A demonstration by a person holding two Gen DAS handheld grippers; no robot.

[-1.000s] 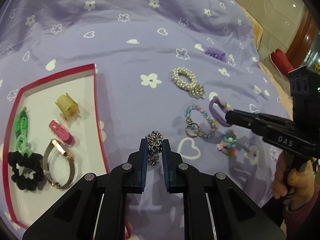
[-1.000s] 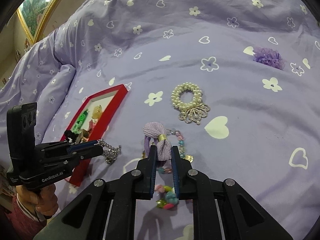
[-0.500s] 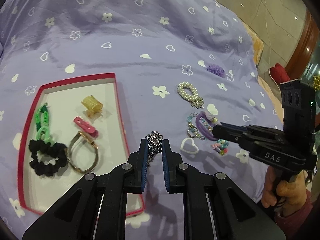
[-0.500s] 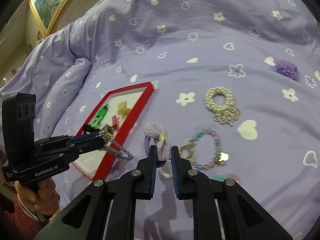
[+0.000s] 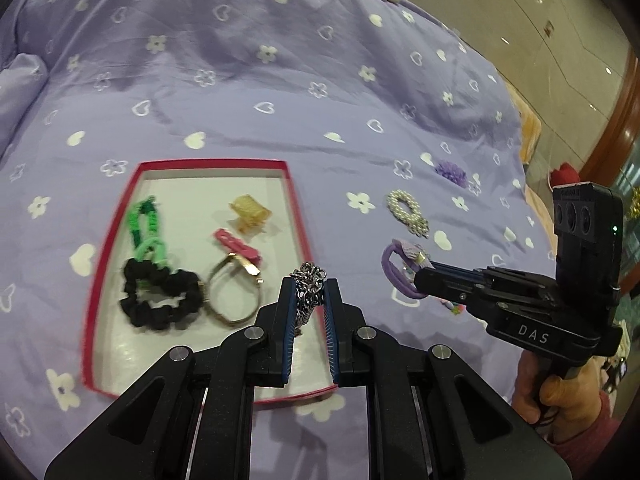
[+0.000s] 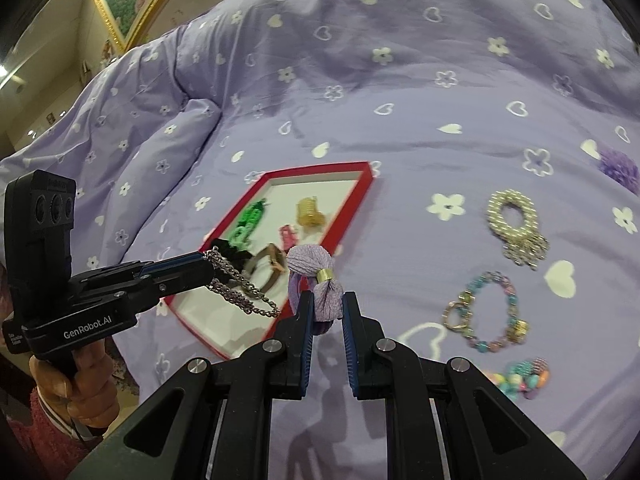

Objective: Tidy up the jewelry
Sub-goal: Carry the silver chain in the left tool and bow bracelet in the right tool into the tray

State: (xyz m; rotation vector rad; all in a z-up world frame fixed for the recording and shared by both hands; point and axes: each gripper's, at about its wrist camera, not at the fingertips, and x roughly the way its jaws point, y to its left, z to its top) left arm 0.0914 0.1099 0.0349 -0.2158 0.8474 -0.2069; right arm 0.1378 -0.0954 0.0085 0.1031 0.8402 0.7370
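My left gripper (image 5: 309, 280) is shut on a silver chain bracelet (image 5: 307, 292) that dangles over the near right corner of the red-rimmed tray (image 5: 106, 248). The right wrist view shows the same chain (image 6: 240, 288) hanging from that gripper (image 6: 210, 266) above the tray (image 6: 360, 196). My right gripper (image 6: 324, 300) is shut on a lilac hair tie (image 6: 316, 280) with a gold band, held in the air just right of the tray. In the left wrist view the hair tie (image 5: 396, 268) loops from the right gripper (image 5: 418, 280).
The tray holds a green chain (image 5: 146, 228), black scrunchie (image 5: 160, 300), gold bangle (image 5: 234, 292), pink clip (image 5: 238, 246) and yellow claw clip (image 5: 250, 212). On the purple bedspread lie a pearl bracelet (image 6: 514, 220), pastel bead bracelet (image 6: 488, 312), bead cluster (image 6: 520, 380) and purple pompom (image 6: 618, 168).
Both grippers rose off the bedspread and moved left toward the tray, each carrying its piece. The chain now hangs over the tray's corner; the hair tie has left the bead bracelet behind.
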